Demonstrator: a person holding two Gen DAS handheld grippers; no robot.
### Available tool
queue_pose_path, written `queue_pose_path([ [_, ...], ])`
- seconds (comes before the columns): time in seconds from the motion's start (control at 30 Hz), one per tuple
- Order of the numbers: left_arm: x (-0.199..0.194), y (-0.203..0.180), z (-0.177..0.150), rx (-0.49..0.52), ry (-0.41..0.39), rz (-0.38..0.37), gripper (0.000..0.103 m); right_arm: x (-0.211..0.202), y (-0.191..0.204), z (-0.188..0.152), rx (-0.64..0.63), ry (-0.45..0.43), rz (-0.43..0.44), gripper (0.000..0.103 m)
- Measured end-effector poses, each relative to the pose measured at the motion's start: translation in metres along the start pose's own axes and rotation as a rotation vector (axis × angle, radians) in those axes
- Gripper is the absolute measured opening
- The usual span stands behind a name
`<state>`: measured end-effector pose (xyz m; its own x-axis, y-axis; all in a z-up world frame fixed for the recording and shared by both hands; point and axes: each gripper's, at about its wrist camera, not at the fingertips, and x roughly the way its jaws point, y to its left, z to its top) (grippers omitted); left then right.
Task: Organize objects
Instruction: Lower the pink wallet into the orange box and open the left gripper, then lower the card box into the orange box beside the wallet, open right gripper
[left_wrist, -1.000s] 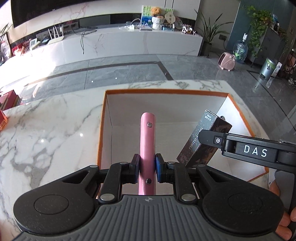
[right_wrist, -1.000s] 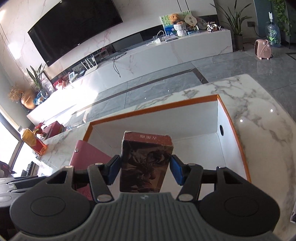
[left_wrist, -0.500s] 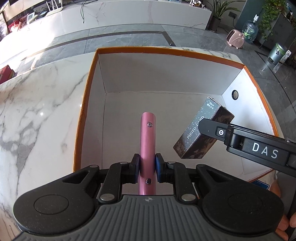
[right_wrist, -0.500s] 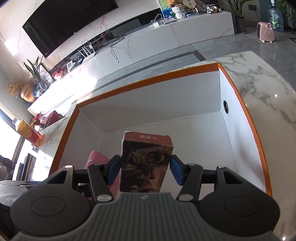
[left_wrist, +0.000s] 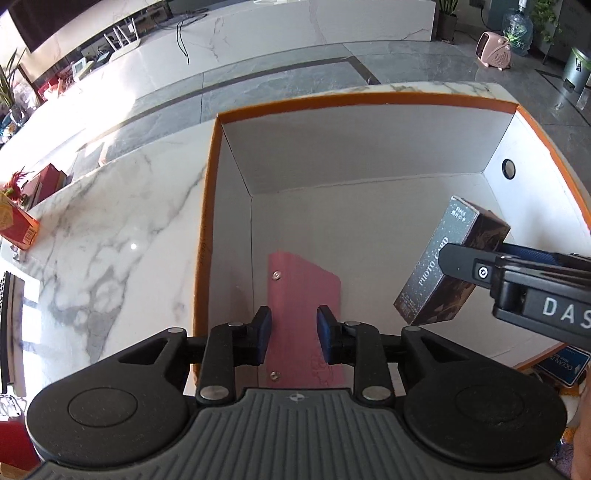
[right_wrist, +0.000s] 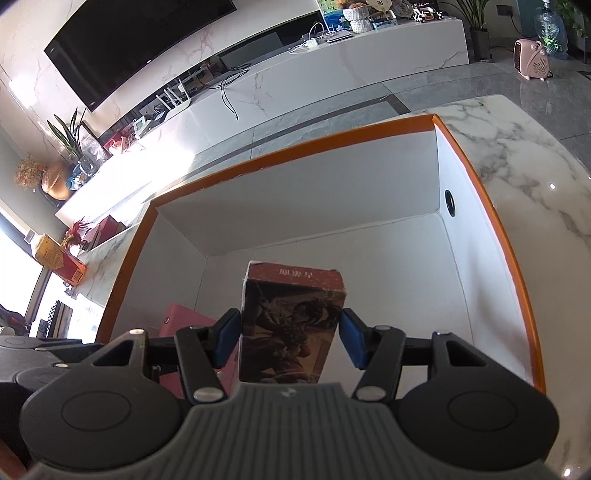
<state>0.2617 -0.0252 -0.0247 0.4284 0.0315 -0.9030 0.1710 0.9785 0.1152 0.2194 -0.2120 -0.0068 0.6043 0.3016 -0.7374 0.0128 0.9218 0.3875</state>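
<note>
- Two objects are in play: a pink folder (left_wrist: 304, 314) and a dark card box (left_wrist: 452, 260), both over or inside the big white box with the orange rim (left_wrist: 207, 236) on the marble table (left_wrist: 110, 229).
- Done, as far as I can judge: the pink folder is inside the big box, near its left wall. It looks tilted over onto its broad face; whether it lies fully flat on the floor I cannot tell.
- Left gripper (left_wrist: 293, 330): its jaws are opening, the blue pads stand clear of the folder on either side, so it is let go though it still shows between them.
- Right gripper (right_wrist: 290, 341): clenched on the dark card box, pads pressing its two sides, holding it above the white floor of the big box, right of the folder.
- Left to do, by my reading: set the card box down inside and release it; a red carton (left_wrist: 16, 229) sits at the table's far left edge and may also want sorting.
- Looks: the folder is thin, flat, matte pink, with two small metal rivets along one edge; the card box is tall, narrow, printed with dark artwork and the words "PHOTO CARD" on its side.
</note>
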Motion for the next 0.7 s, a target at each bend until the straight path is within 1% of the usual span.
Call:
queue_pose_path([
  [0.1, -0.018, 0.008, -0.001, -0.004, -0.053, -0.031, 0.031, 0.002, 0.001, 0.001, -0.01, 0.01, -0.002, 0.06],
  [0.17, -0.032, 0.016, -0.003, 0.002, -0.11, -0.044, 0.031, 0.004, 0.003, 0.0, -0.021, 0.025, -0.004, 0.06],
  [0.23, -0.04, 0.021, -0.001, 0.0, -0.154, -0.035, 0.034, 0.007, 0.005, -0.001, -0.034, 0.051, -0.005, 0.061],
  [0.3, -0.042, 0.032, -0.002, -0.016, -0.174, -0.02, 0.037, 0.012, 0.009, 0.0, -0.052, 0.093, -0.018, 0.061],
  [0.4, -0.038, 0.046, -0.005, -0.044, -0.163, -0.028, 0.037, 0.026, 0.018, 0.007, -0.094, 0.186, -0.043, 0.061],
  [0.5, -0.031, 0.055, -0.013, -0.081, -0.147, -0.084, 0.038, 0.043, 0.028, 0.016, -0.118, 0.274, -0.069, 0.061],
  [0.7, -0.021, 0.063, -0.024, -0.112, -0.139, -0.158, 0.039, 0.077, 0.05, 0.03, -0.164, 0.375, -0.158, 0.061],
])
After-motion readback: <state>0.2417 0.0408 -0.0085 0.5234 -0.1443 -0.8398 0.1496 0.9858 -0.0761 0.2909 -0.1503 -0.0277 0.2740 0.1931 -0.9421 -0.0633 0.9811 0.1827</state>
